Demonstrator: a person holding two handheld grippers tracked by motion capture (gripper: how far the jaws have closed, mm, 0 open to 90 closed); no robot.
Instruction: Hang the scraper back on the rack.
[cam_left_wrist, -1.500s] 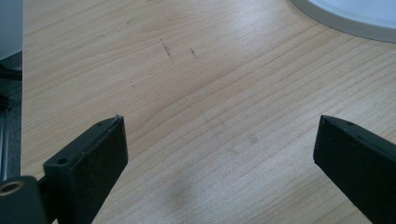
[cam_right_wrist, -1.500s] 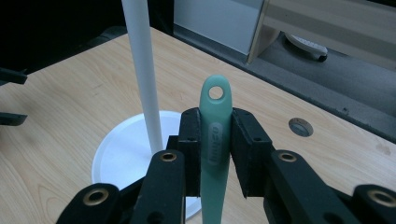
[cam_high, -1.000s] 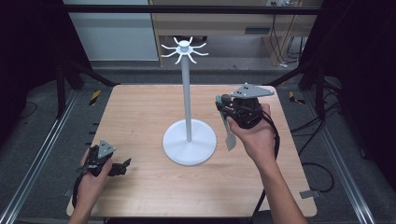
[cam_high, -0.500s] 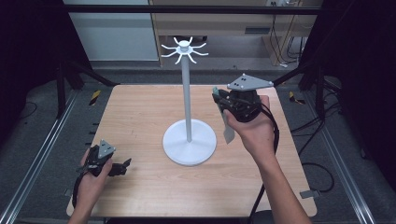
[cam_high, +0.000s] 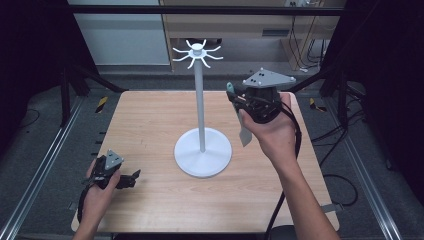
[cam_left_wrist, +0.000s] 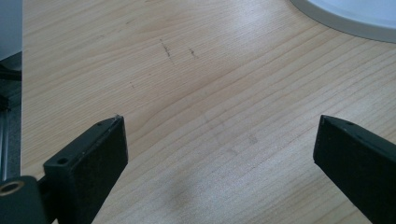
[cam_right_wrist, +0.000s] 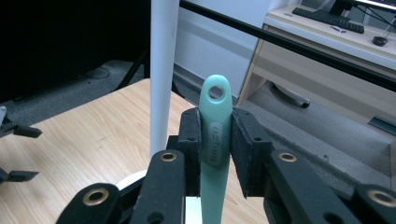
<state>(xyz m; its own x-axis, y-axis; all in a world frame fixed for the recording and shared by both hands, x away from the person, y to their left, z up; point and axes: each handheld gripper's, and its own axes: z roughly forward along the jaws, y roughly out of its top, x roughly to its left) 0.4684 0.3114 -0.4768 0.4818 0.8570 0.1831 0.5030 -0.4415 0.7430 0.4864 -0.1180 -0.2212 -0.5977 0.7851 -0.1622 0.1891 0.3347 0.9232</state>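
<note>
Mint-green utensil handle (cam_right_wrist: 215, 135) sits clamped in my right tool (cam_right_wrist: 215, 140), hole uppermost for a hook at the stand's (cam_high: 199, 107) twelve o'clock; left tool (cam_left_wrist: 219, 154) rests apart.

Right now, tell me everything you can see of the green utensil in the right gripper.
The green utensil is a slim mint-green tool that looks like matte plastic or silicone, with a rounded handle end pierced by a hanging hole and small raised lettering below it. The right gripper clamps its handle between the two black pads, holding it upright, hole end up. In the high view a pale flat blade hangs below the hand, above the table and beside the white stand's pole, not touching it.
</note>
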